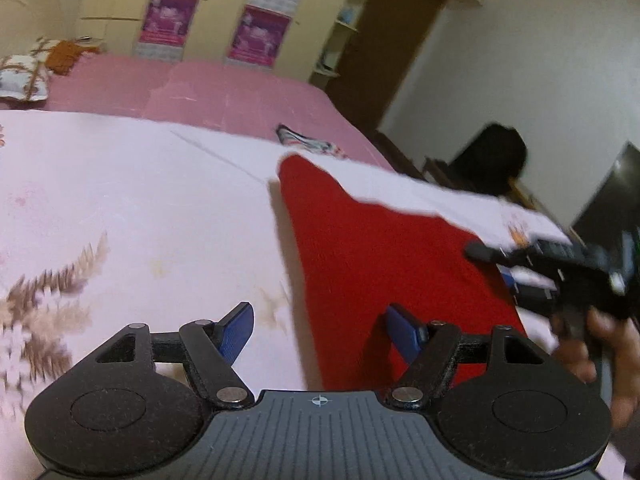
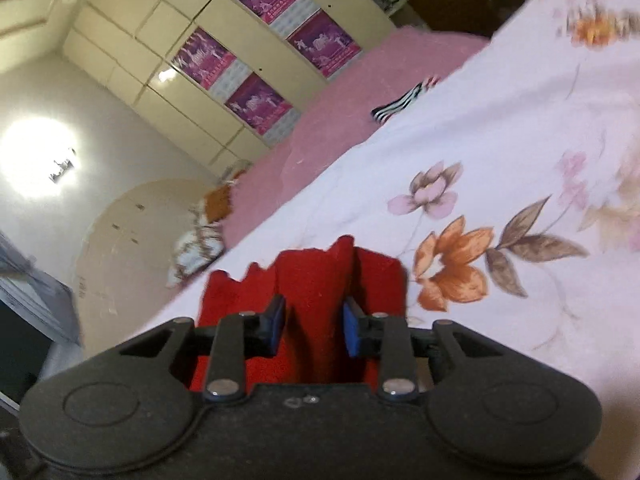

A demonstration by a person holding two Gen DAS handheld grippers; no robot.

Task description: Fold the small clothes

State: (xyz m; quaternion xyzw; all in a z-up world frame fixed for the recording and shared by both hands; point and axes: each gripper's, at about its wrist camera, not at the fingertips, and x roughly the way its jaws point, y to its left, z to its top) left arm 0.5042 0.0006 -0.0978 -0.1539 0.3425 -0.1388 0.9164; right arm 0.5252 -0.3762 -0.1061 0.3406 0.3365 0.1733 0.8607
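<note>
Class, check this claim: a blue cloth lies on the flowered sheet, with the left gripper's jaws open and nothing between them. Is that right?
The colour is wrong. The cloth is red, not blue; only the gripper pads are blue. The left wrist view shows it lying on the flowered sheet, and the left gripper does have its jaws open with nothing between them.

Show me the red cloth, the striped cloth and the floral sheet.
red cloth [image 1: 384,248], left wrist view, middle of the fabric
striped cloth [image 2: 400,102], right wrist view, its banded middle
floral sheet [image 1: 140,200], left wrist view, bare pale patch
</note>
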